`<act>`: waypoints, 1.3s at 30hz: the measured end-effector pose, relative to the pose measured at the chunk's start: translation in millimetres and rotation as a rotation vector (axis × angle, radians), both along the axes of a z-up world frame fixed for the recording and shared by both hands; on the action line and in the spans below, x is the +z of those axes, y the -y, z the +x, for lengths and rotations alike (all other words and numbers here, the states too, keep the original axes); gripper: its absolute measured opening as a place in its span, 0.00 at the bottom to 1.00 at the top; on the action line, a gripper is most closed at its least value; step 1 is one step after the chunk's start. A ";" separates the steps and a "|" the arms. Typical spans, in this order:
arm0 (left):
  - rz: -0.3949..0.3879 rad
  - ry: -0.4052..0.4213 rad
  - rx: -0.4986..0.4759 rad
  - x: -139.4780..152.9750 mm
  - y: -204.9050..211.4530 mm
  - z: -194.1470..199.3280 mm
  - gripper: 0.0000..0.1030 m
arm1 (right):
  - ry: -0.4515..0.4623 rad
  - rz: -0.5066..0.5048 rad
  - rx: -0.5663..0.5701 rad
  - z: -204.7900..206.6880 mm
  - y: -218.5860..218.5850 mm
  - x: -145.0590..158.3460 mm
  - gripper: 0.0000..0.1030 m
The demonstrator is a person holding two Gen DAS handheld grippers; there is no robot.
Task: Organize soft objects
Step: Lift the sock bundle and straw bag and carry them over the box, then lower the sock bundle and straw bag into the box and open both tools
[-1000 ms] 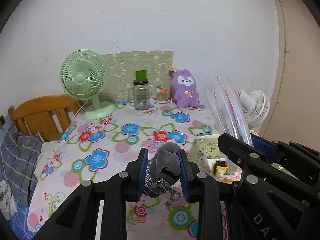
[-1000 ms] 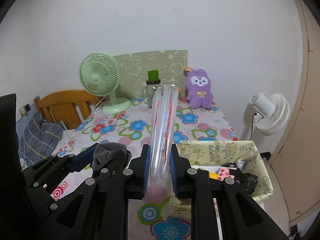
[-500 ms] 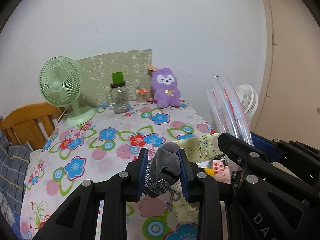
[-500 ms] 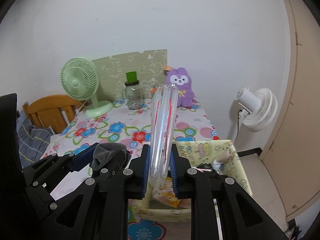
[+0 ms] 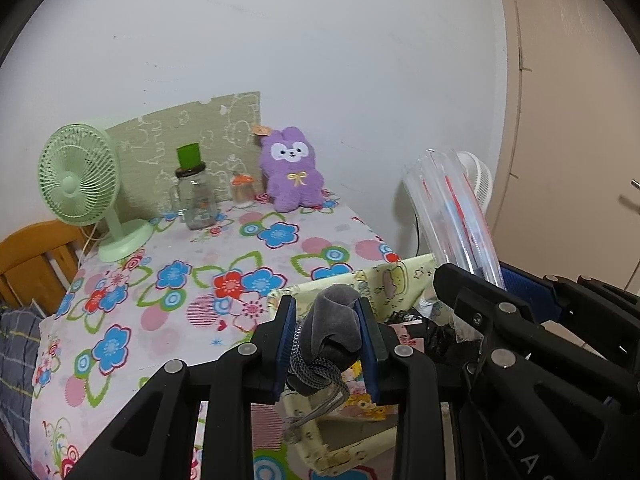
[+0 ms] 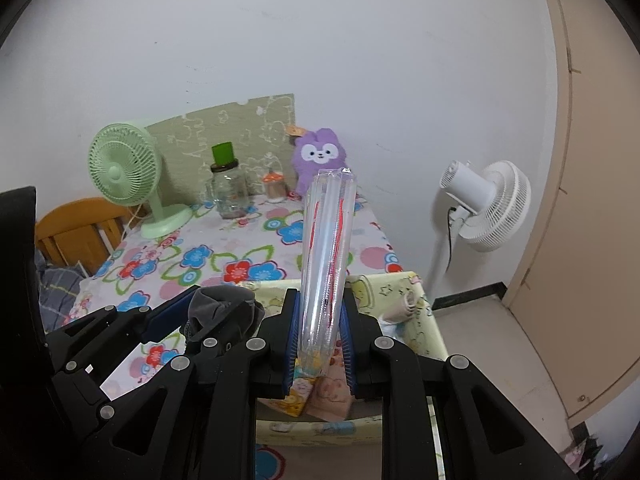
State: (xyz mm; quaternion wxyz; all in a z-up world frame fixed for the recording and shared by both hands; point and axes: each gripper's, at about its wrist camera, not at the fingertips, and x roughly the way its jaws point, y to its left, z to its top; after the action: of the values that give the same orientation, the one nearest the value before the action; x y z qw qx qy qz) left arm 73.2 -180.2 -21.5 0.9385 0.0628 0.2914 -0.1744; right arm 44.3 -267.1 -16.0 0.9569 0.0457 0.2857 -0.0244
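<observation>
Grey velvet drawstring pouch [image 5: 334, 330] stays clamped in the left tongs [image 5: 326, 344], clear plastic sleeve [image 6: 326, 256] in the right tongs [image 6: 318, 342]; both now hover over the yellow fabric bin [image 6: 424, 308], lower centre, ready for dropping.

The tablecloth [image 5: 168, 320] was white with blue, red and pink flowers; the plush rabbit [image 5: 294, 170] purple (white-faced); the desk fan [image 5: 80, 188] pale green.

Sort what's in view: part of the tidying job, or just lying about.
In the job: grey pouch in left gripper; clear plastic packet in right gripper; yellow fabric bin.
Lying about: green fan, glass jar, white fan.
</observation>
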 end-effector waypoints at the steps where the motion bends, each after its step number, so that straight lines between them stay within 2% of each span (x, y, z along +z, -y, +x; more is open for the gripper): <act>1: 0.001 -0.004 -0.006 -1.1 2.4 0.3 0.28 | -0.003 0.001 -0.004 0.8 2.4 -1.6 0.21; 15: 0.021 -0.046 -0.083 -23.1 34.6 13.8 0.29 | -0.056 0.014 -0.076 8.4 33.2 -23.6 0.21; 20: 0.025 -0.069 -0.096 -31.6 39.5 18.7 0.34 | -0.078 0.011 -0.089 11.7 38.4 -31.2 0.21; 24: 0.047 -0.076 -0.081 -36.8 38.6 20.6 0.42 | -0.094 0.017 -0.080 15.7 38.5 -36.1 0.21; 26: 0.057 -0.087 -0.077 -39.1 37.1 21.4 0.58 | -0.101 0.017 -0.072 17.2 37.0 -38.2 0.21; 32: 0.095 -0.114 -0.064 -45.6 30.8 20.9 0.76 | -0.124 0.029 -0.042 21.1 32.2 -46.0 0.21; 36: 0.113 -0.121 -0.050 -49.0 27.9 17.4 0.84 | -0.155 0.046 -0.027 23.7 31.3 -51.6 0.21; 39: 0.112 -0.132 -0.060 -51.1 27.1 16.1 0.84 | -0.168 0.046 -0.028 23.4 31.4 -54.7 0.21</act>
State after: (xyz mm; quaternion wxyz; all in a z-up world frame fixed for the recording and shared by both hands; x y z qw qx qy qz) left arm 89.3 -207.3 -72.6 0.9066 0.1122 0.3598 -0.1897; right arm 67.7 -298.5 -70.7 0.9279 0.0691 0.3647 -0.0348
